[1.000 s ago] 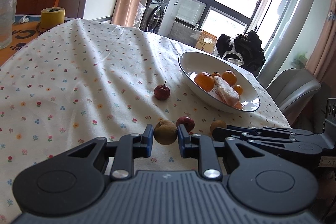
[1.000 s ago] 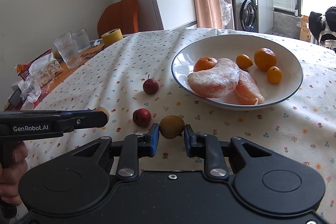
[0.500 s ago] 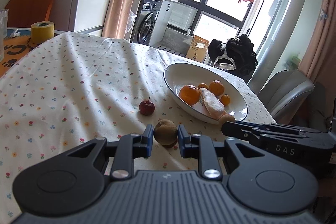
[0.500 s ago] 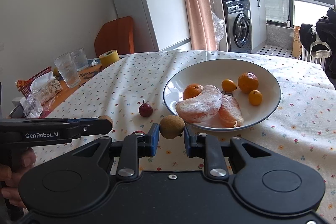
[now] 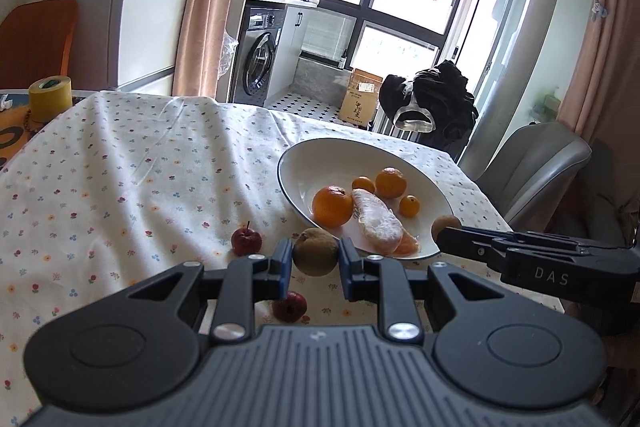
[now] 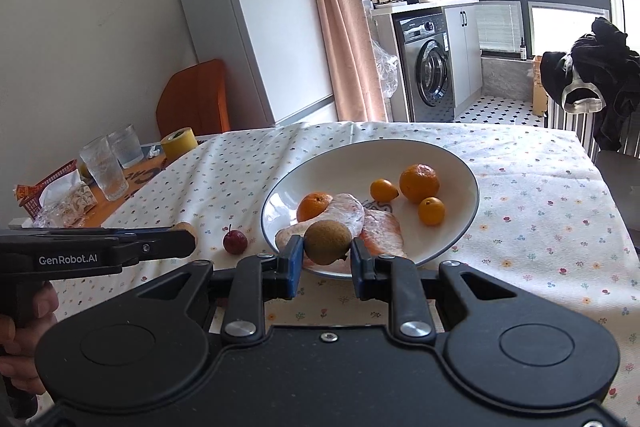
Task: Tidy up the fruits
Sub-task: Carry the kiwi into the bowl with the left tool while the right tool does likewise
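Both grippers carry brown fruit toward the bowl (image 6: 460, 163), left gripper (image 5: 314, 259) and right gripper (image 6: 326, 259) each clamped on one; next, release inside.

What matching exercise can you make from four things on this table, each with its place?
1 nearer brown round fruit
2 small red stemmed fruit
3 peeled pale citrus segment
4 yellow tape roll

A inside the white plate
B beyond the cloth's far left edge
C on the flowered tablecloth
D clamped in the left gripper

Pairs: 1-D, 2-C, 3-A, 4-B
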